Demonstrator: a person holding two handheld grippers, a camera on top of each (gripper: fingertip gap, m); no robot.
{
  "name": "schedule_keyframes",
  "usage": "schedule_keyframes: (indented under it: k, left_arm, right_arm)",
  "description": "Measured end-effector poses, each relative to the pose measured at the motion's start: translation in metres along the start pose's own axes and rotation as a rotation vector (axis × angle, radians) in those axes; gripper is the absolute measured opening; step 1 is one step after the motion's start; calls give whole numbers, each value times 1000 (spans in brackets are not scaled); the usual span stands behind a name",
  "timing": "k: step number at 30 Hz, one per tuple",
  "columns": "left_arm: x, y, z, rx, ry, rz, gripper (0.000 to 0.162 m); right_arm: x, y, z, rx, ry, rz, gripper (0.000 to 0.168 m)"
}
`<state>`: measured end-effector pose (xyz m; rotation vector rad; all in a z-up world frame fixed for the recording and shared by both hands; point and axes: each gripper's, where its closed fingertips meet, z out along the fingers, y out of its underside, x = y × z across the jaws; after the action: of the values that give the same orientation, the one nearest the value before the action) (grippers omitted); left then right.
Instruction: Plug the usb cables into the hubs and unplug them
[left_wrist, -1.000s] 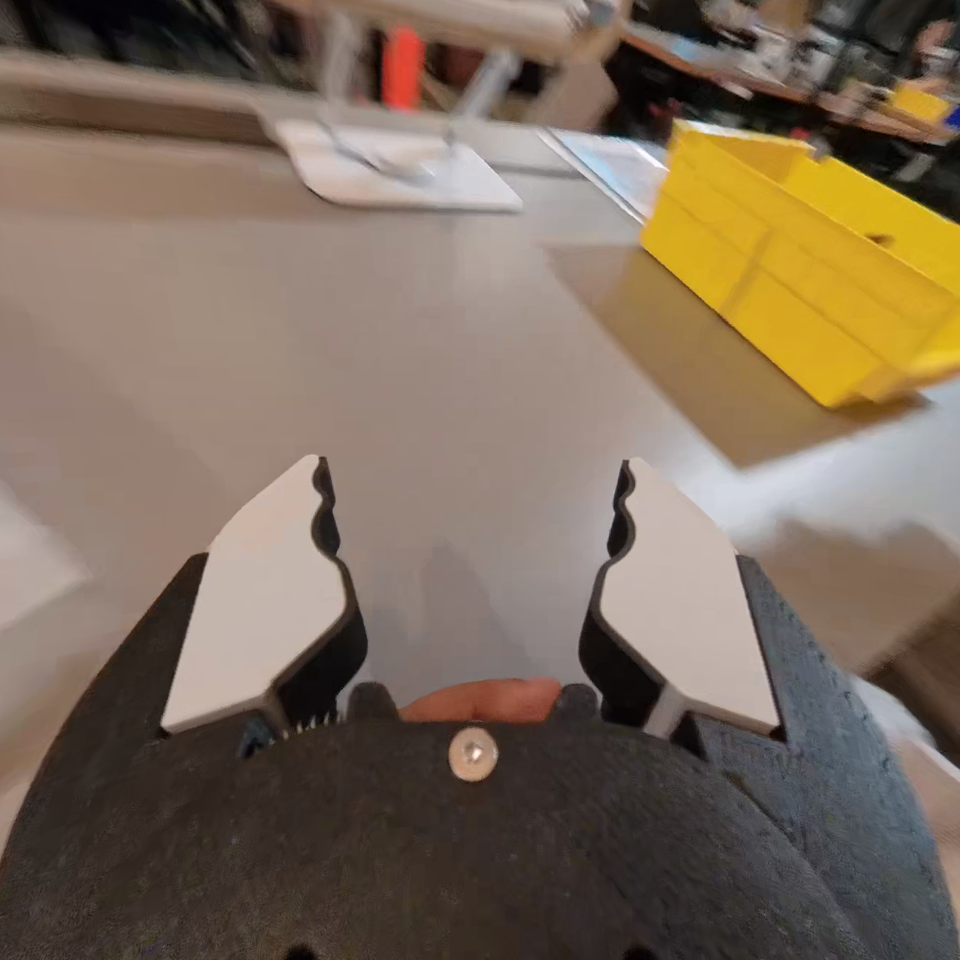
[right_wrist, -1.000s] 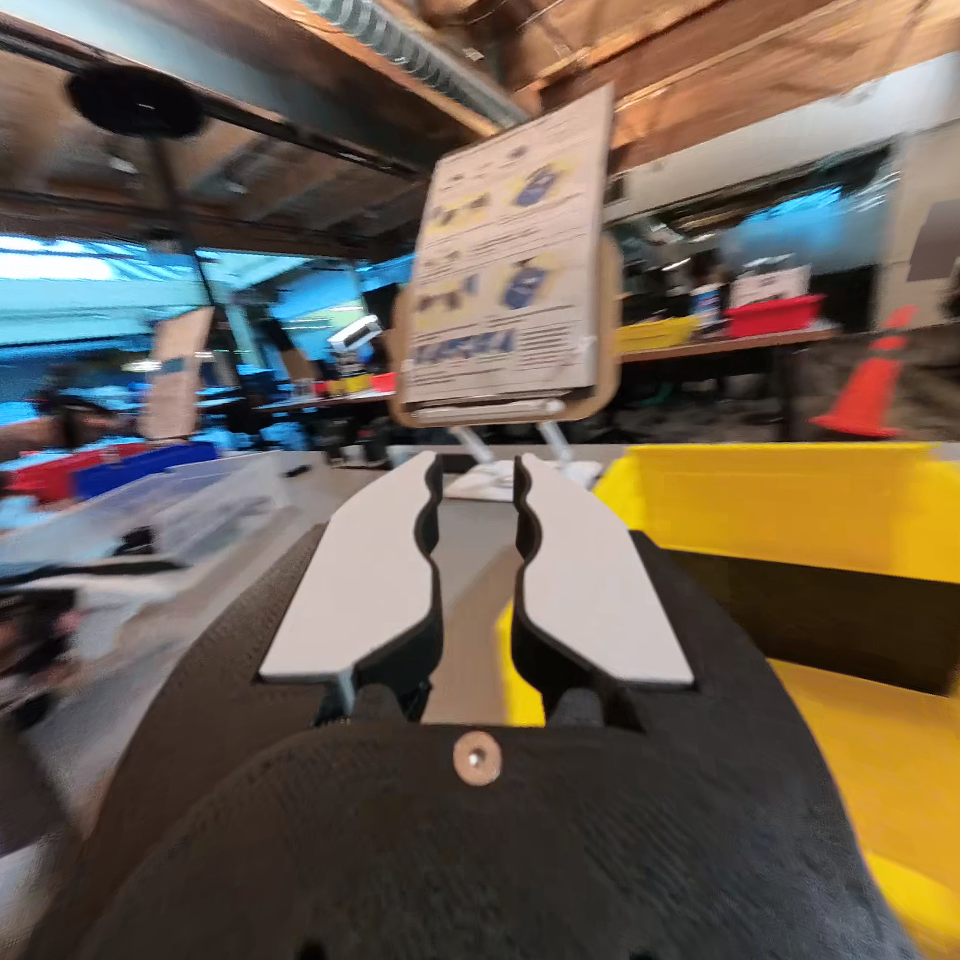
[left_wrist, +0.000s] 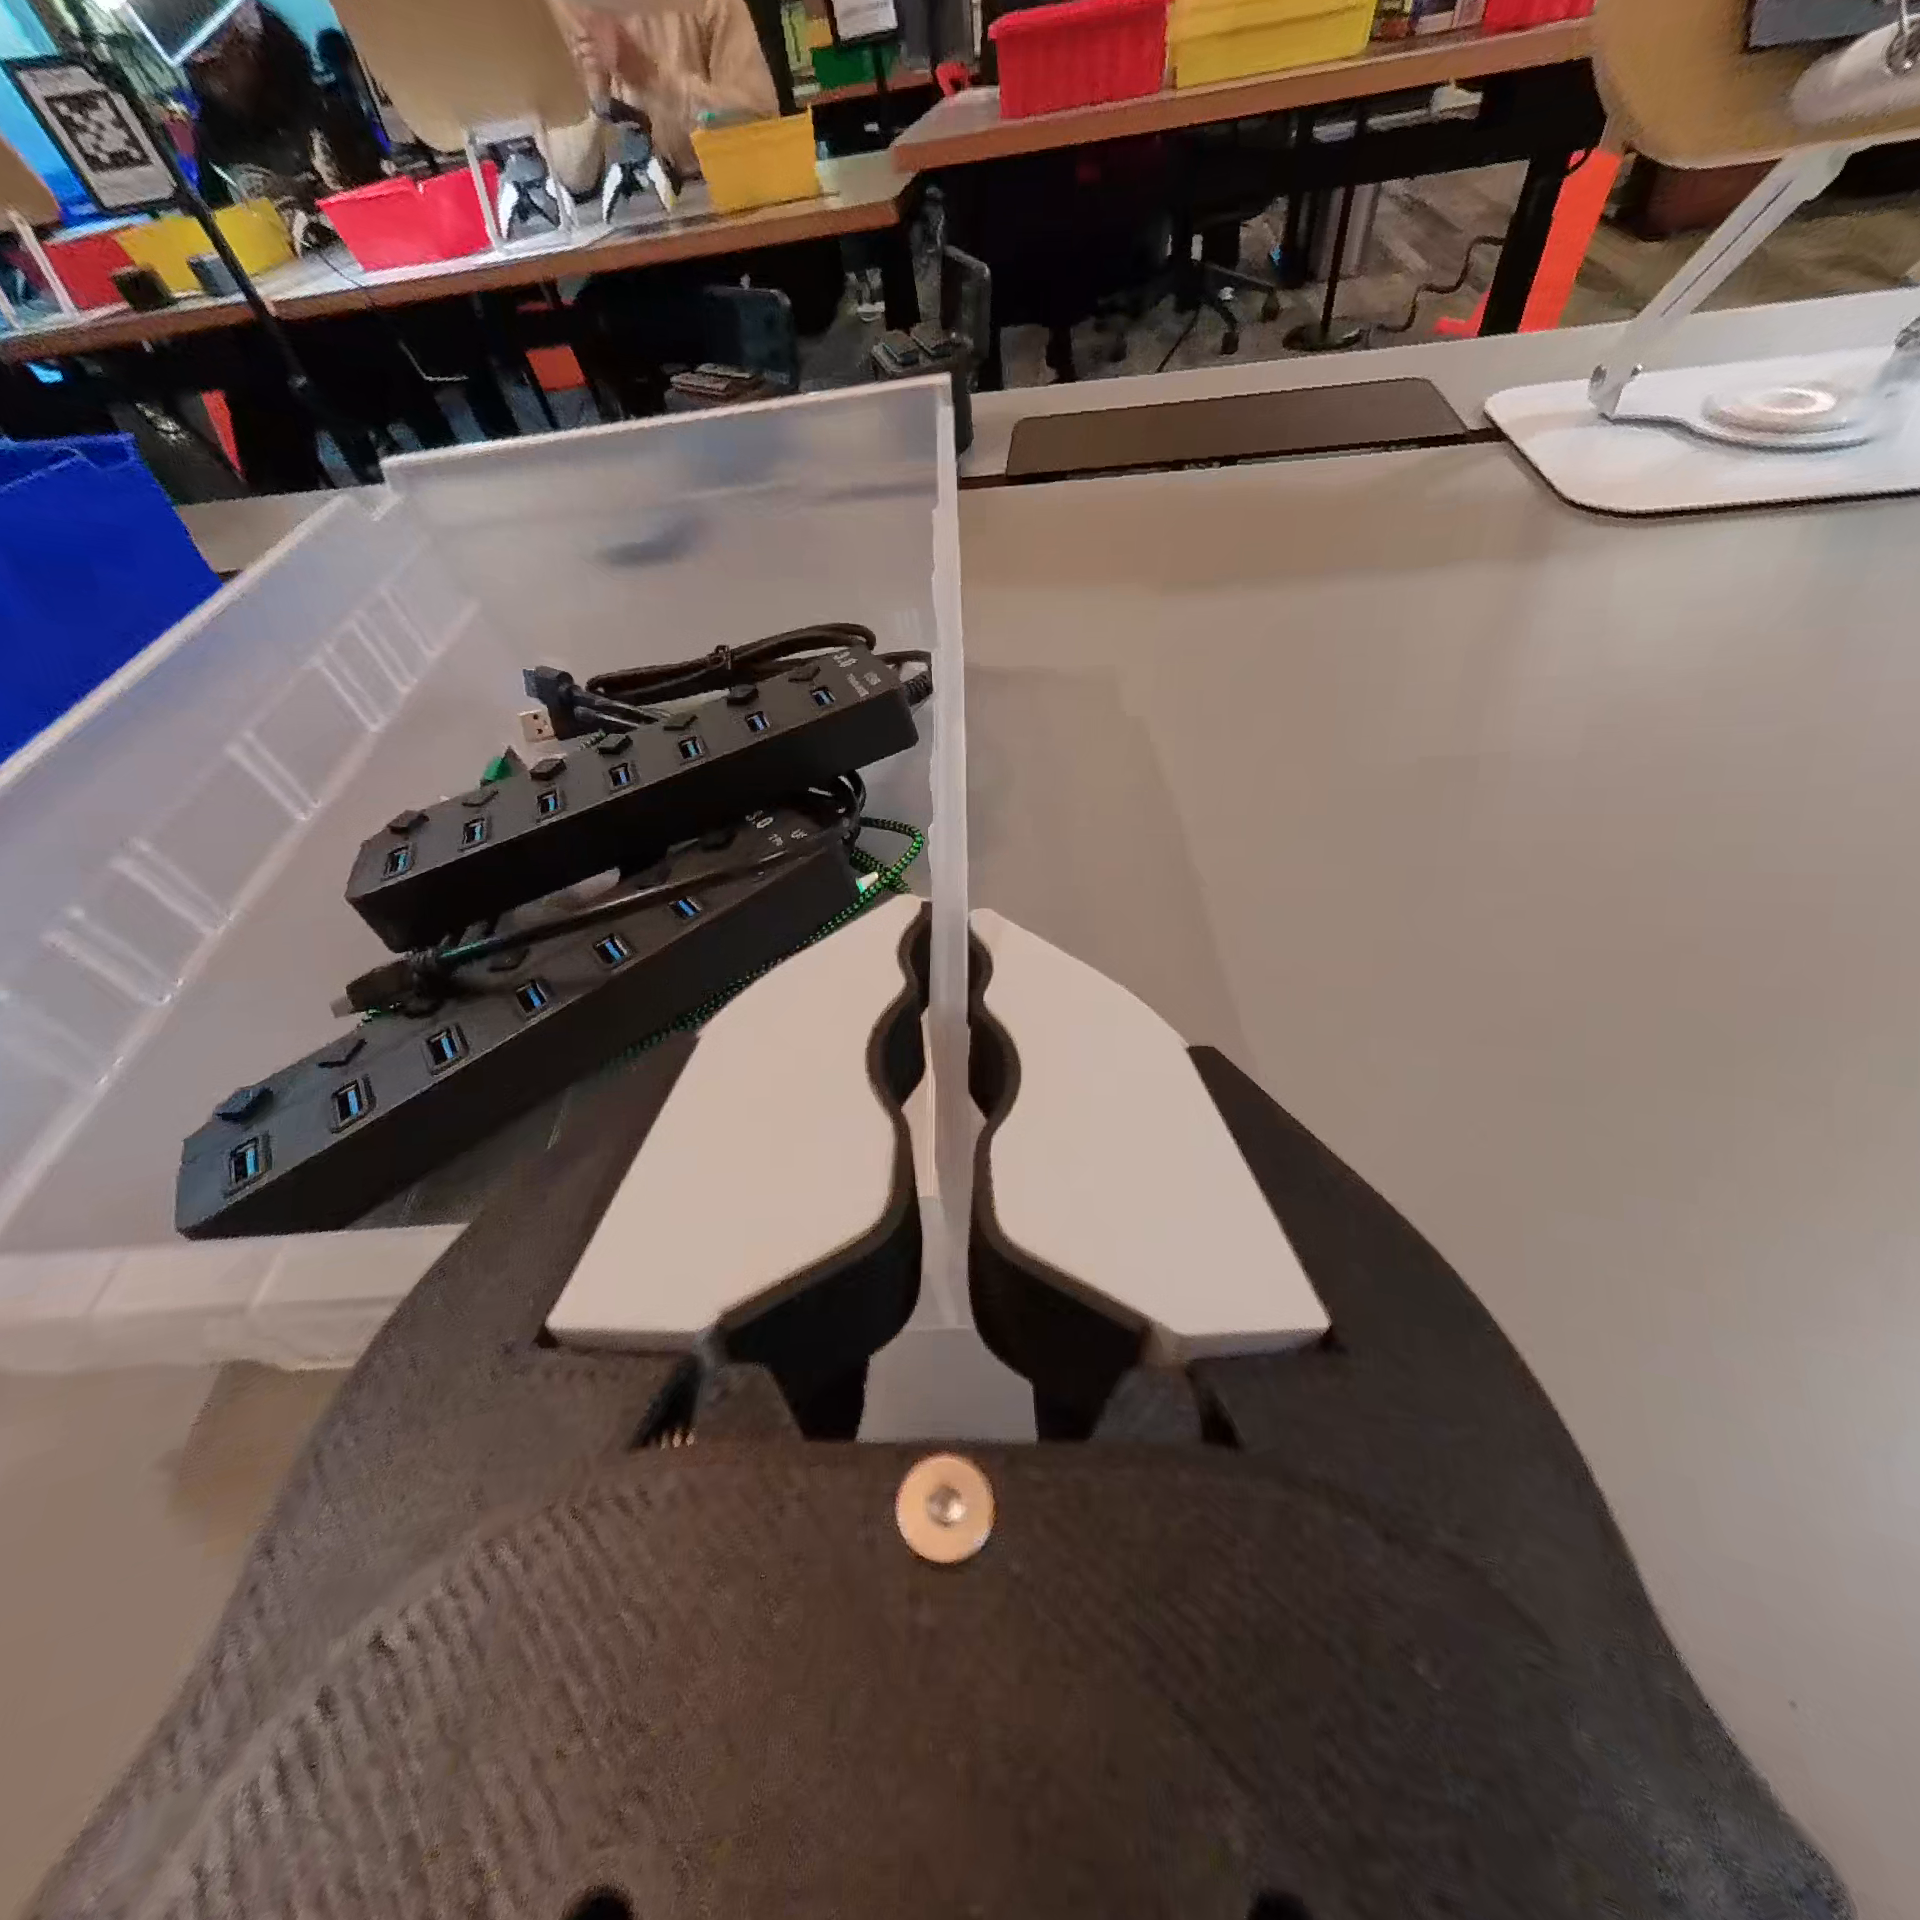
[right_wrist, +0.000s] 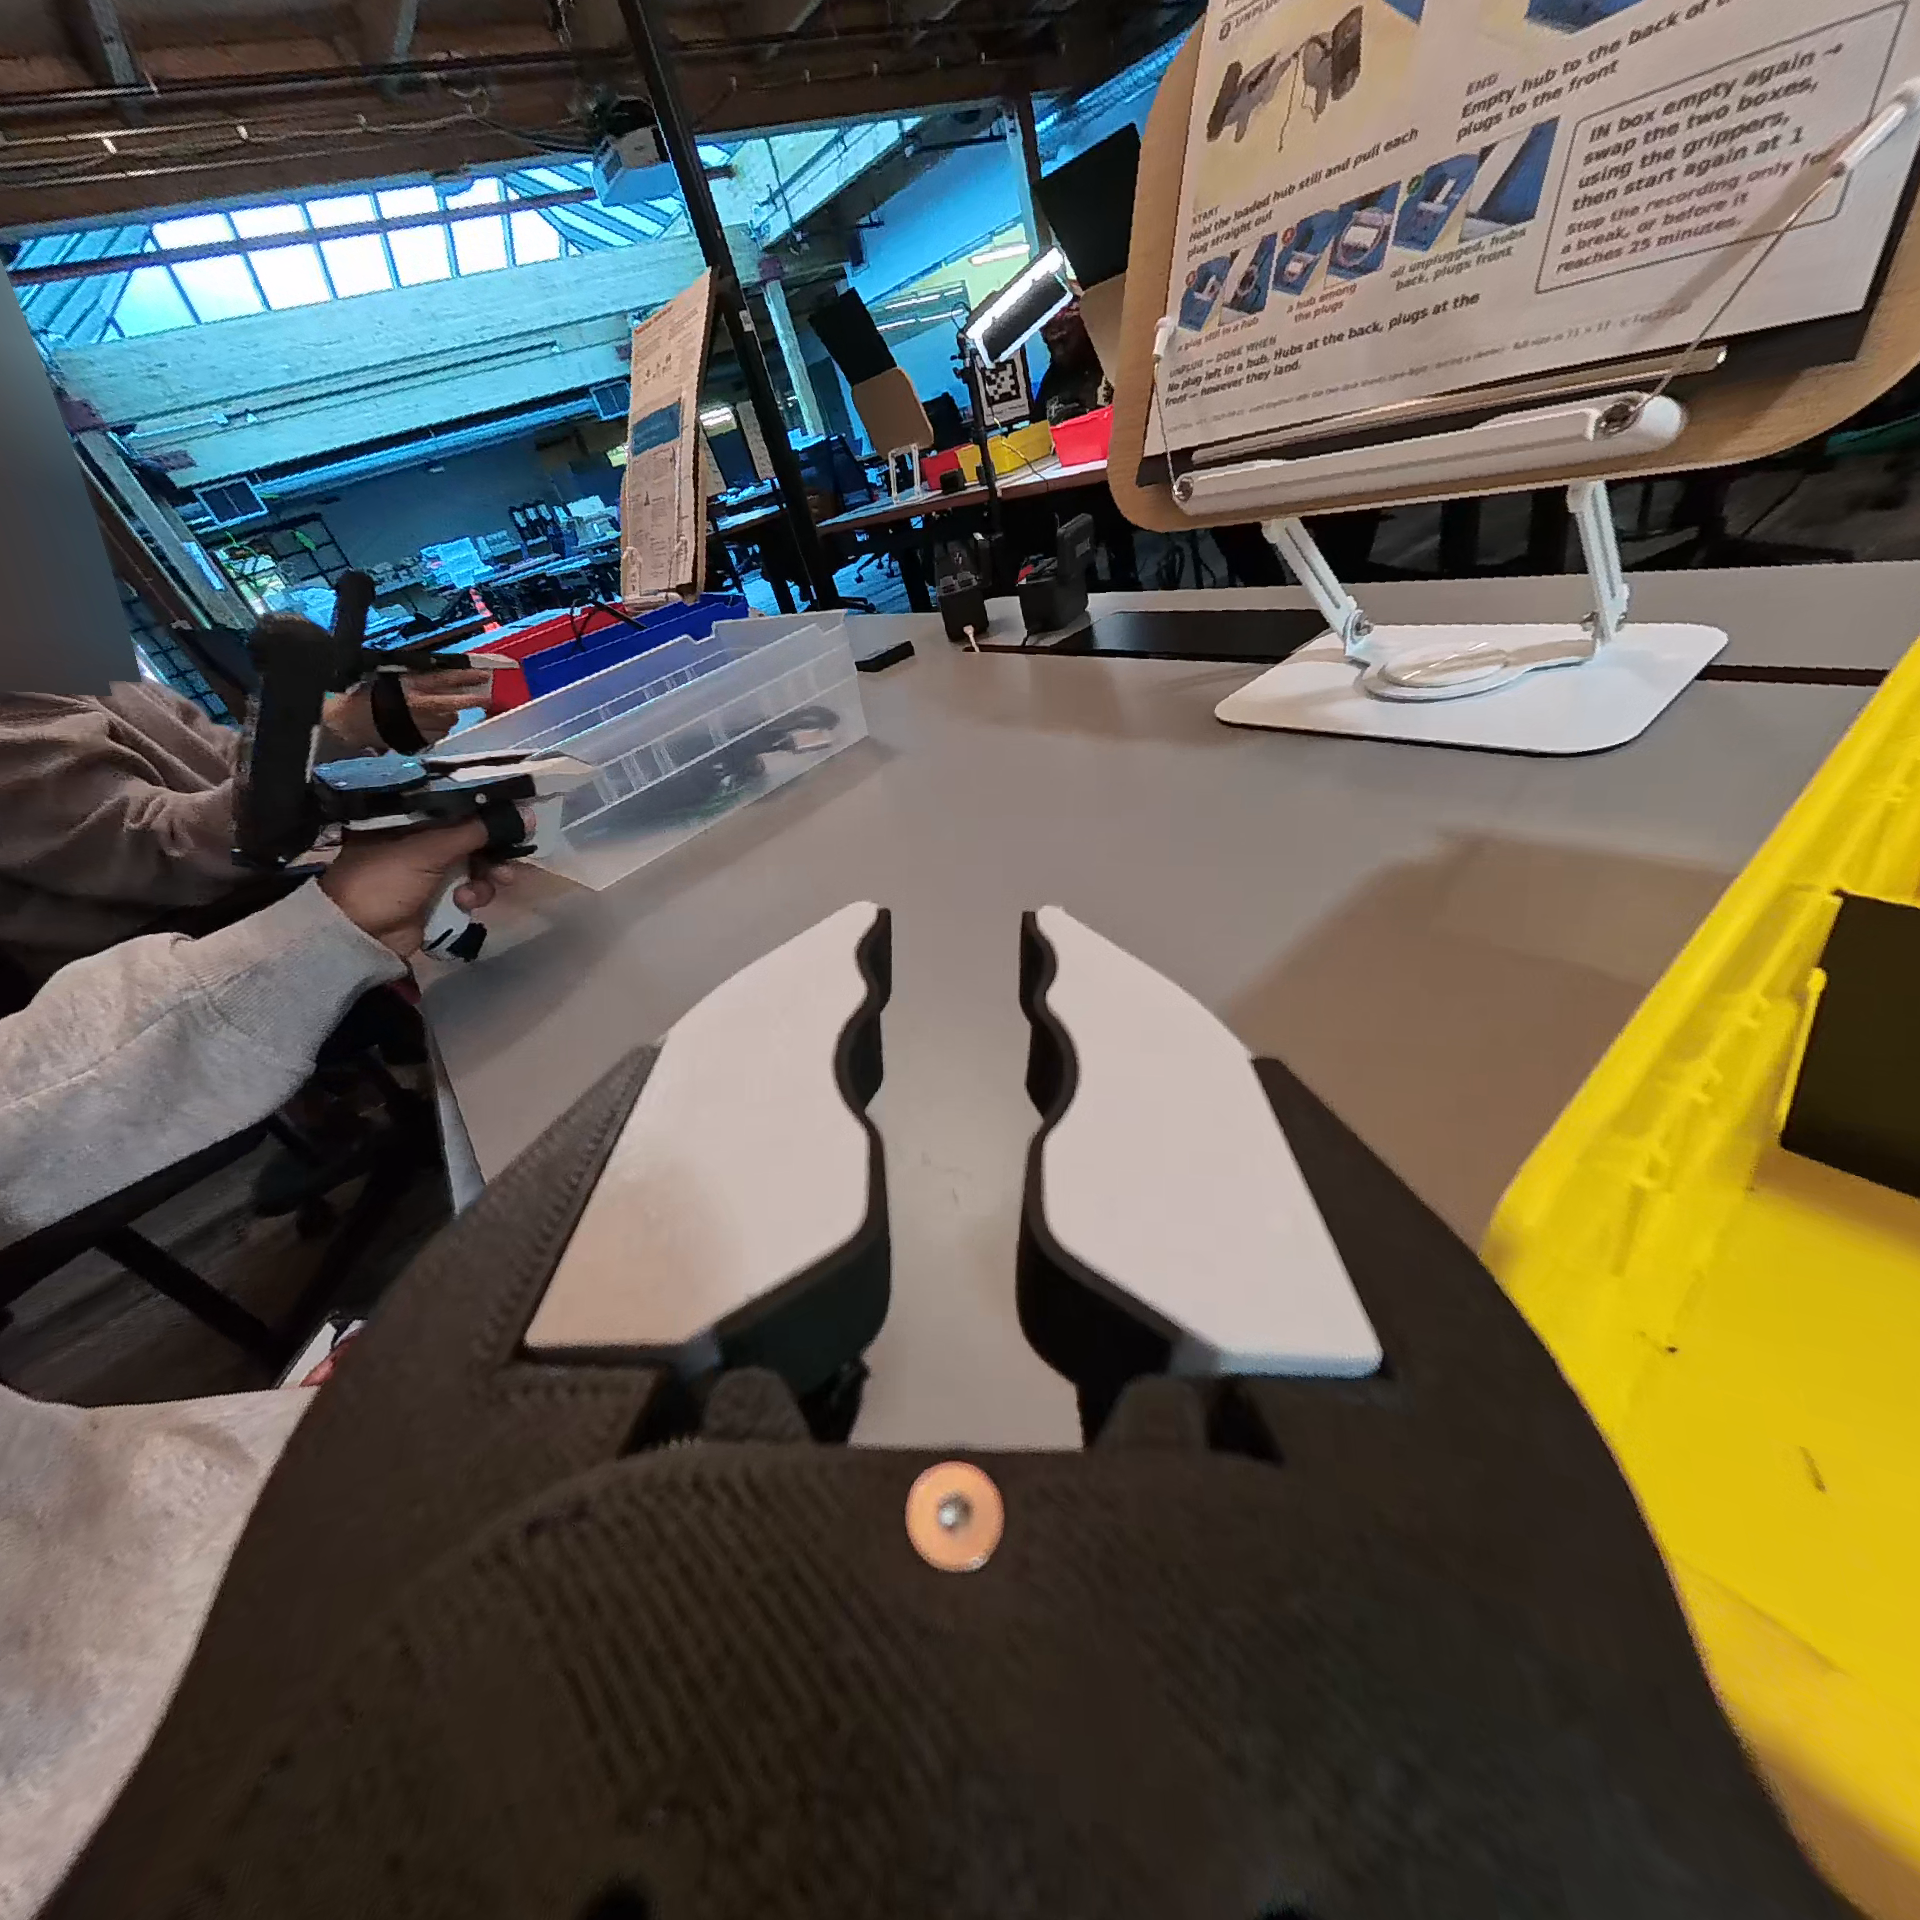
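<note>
My left gripper (left_wrist: 945, 925) is shut on the right wall of a clear plastic bin (left_wrist: 665, 488). Inside the bin lie two black USB hubs, one (left_wrist: 644, 790) stacked across the other (left_wrist: 520, 1039), with black cables and a green braided cable (left_wrist: 883, 862) tangled around them. A loose USB plug (left_wrist: 540, 722) rests by the upper hub. In the right wrist view the left gripper (right_wrist: 540, 774) shows at the clear bin's (right_wrist: 727, 707) near corner. My right gripper (right_wrist: 956, 925) is empty above the bare grey table, its jaws a narrow gap apart.
A yellow bin (right_wrist: 1714, 1195) stands close on the right of my right gripper. A white document stand (right_wrist: 1475, 675) with an instruction sheet stands at the table's back, and its base shows in the left wrist view (left_wrist: 1714, 447). A blue bin (left_wrist: 83, 582) lies left of the clear bin. One gripper's finger ends stand about 50 cm off the other's.
My left gripper was open over bare table near the yellow bin; it has moved to the clear bin and shut on its wall. The right gripper has tilted down towards the table.
</note>
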<state>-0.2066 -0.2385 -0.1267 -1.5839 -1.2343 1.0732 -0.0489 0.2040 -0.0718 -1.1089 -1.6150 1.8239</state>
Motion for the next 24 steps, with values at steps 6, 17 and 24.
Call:
schedule_keyframes:
  k: [6,17,24]
  left_arm:
    - [10,8,-28,-15,36,6,3]
    - [20,-31,-63,163,137,28,53]
    - [-53,-26,-55,-158,262,233,37]
  right_arm:
    - [4,1,0,-4,6,17,24]
    - [7,7,2,-20,9,59,24]
    - [8,10,4,-20,-14,101,24]
